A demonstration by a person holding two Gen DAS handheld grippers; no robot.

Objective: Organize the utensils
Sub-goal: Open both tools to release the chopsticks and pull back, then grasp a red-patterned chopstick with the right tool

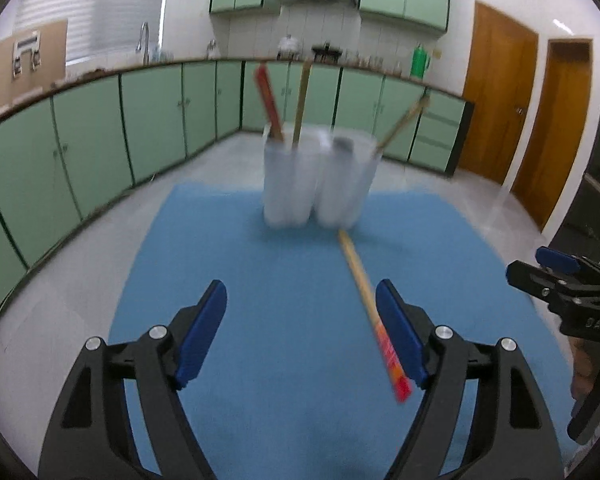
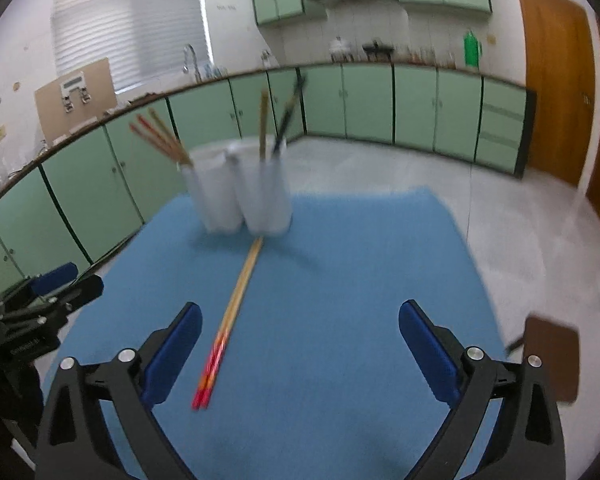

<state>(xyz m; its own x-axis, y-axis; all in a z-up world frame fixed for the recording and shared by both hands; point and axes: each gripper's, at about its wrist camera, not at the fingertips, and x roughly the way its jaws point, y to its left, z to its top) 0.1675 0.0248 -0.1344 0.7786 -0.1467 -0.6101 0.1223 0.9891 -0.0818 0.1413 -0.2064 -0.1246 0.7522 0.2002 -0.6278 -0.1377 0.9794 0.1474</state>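
Note:
A pair of wooden chopsticks with red ends (image 1: 370, 302) (image 2: 232, 316) lies on the blue mat (image 1: 280, 280) (image 2: 340, 280), tips touching the white holder. The white utensil holder (image 1: 314, 178) (image 2: 240, 190) stands at the mat's far side with several chopsticks (image 1: 268, 100) (image 2: 160, 136) upright in it. My left gripper (image 1: 300, 328) is open and empty above the mat, its right finger beside the chopsticks' red end. My right gripper (image 2: 300, 352) is open and empty, the chopsticks near its left finger. Each gripper shows in the other's view, the right one (image 1: 560, 280) and the left one (image 2: 40, 300).
The mat lies on a pale table (image 1: 60, 300) (image 2: 520, 240). A brown chair seat (image 2: 552, 360) is beyond the table's right edge. Green cabinets (image 1: 100, 140) line the room, with wooden doors (image 1: 500, 100) at the right.

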